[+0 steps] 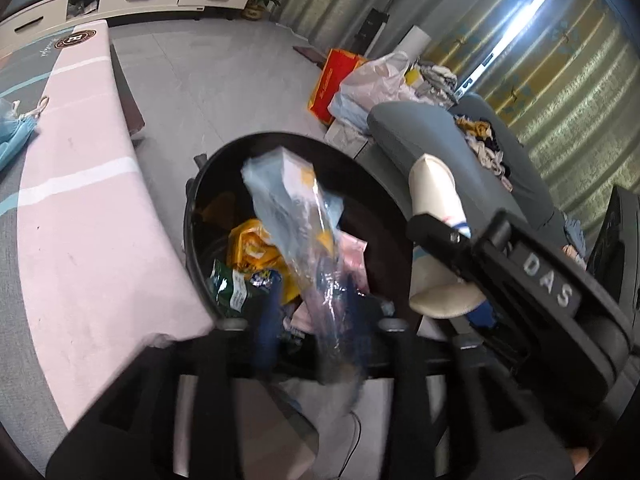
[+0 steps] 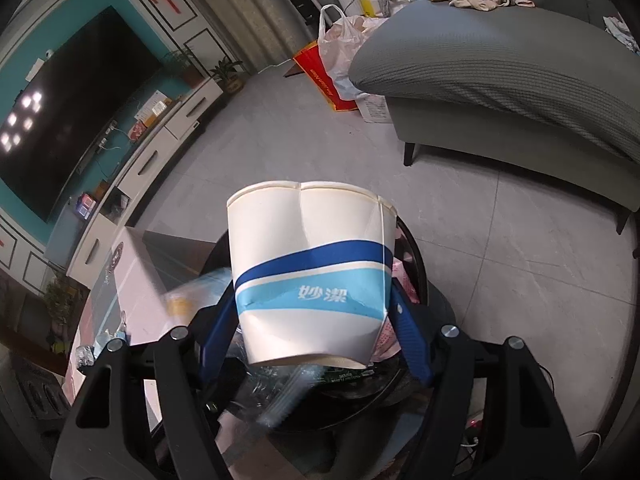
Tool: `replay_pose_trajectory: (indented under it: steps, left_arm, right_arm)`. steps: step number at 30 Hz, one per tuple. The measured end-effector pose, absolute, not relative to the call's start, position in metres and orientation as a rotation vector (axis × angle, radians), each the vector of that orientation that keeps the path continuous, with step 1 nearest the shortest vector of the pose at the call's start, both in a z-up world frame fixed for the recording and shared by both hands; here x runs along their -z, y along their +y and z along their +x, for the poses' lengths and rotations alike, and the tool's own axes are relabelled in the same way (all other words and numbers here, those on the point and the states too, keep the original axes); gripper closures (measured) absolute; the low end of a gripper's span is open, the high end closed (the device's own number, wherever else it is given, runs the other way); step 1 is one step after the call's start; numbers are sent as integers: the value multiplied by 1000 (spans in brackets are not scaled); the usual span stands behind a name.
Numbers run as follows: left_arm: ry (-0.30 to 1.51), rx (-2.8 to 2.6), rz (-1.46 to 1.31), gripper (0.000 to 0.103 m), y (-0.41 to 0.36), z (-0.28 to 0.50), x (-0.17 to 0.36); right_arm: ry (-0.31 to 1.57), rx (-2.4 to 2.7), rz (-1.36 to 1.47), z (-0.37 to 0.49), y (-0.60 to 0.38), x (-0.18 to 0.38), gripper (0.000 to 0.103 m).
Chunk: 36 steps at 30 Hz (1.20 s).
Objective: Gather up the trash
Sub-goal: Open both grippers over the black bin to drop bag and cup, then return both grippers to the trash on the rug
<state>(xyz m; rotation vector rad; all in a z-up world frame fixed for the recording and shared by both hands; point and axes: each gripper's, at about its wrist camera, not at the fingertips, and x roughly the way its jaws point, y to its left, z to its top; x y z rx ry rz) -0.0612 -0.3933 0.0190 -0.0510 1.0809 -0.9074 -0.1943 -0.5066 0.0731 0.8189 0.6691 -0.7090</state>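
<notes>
A round black trash bin stands on the floor with snack wrappers inside. A clear plastic wrapper with yellow print hangs blurred over the bin's mouth, between the blue fingers of my left gripper. The jaws stand apart and do not pinch it. My right gripper is shut on a dented white paper cup with blue bands, held upside down just above the bin's rim. The same cup shows at the right of the left wrist view. The wrapper appears blurred at the cup's left.
A low table with a pink mat borders the bin on the left; a blue face mask lies on it. A grey sofa with clothes stands to the right. A red bag and plastic bags sit beyond on the tiled floor.
</notes>
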Motion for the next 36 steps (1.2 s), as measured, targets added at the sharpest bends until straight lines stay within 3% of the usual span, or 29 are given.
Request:
replay_pose_trajectory:
  steps: [1,2,11,19,27,36]
  left_arm:
    - [1074,911,-44,23,-391,-62,-21]
    - [1052,913,-39,21,-386,-64,-25]
    - [908,829,-141,5,-306,-57,-81]
    - [767,502,-122,3,-177,-44,-109]
    - [772,68,-156,3,-13,-9,-90]
    - [771,-104,-315,3,90,11,-59]
  right_arm:
    - [676,719,815,-195,-507,-73,24]
    - [681,738,805,-195,-506,-73,18]
    - [641,734,706,-189,-487,-91,7]
    - [575,621,592,-161,-443,-118,3]
    - [561,492,435,-117,-376,-129,3]
    - [524,334,356,-86,-318,-120,3]
